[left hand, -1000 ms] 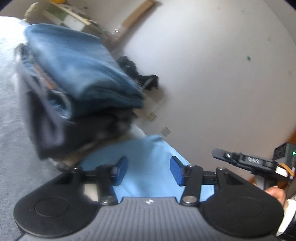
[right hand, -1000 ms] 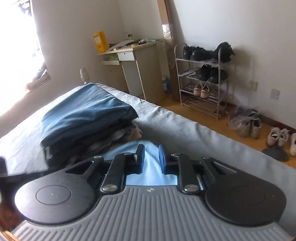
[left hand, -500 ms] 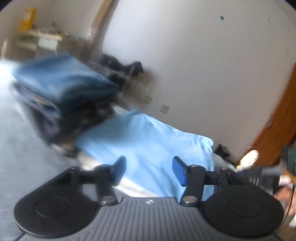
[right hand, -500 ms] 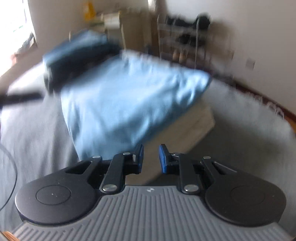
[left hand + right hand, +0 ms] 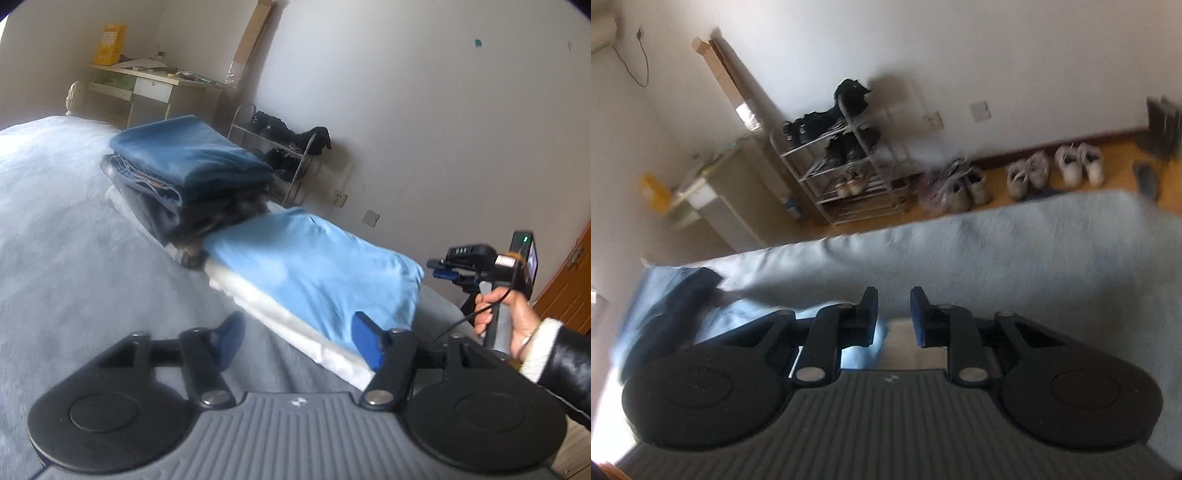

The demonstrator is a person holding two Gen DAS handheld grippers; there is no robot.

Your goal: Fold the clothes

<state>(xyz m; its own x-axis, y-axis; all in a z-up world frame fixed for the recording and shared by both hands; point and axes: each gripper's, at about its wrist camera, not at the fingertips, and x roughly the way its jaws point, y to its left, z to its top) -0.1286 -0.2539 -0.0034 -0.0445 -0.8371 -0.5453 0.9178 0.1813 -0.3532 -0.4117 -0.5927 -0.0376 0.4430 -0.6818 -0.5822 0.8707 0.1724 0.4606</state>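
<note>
While the left gripper [image 5: 297, 334] was opening on nothing, the folded blue shirt [image 5: 314, 266] lay on the bed [image 5: 74, 229], at four o'clock from the jeans pile [image 5: 184, 166]. The right gripper [image 5: 894, 312], slightly apart, held nothing. Little seemed left.

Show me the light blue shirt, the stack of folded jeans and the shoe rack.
light blue shirt [image 5: 314, 266], left wrist view, top face.
stack of folded jeans [image 5: 184, 155], left wrist view, top garment.
shoe rack [image 5: 846, 173], right wrist view, middle shelves.
</note>
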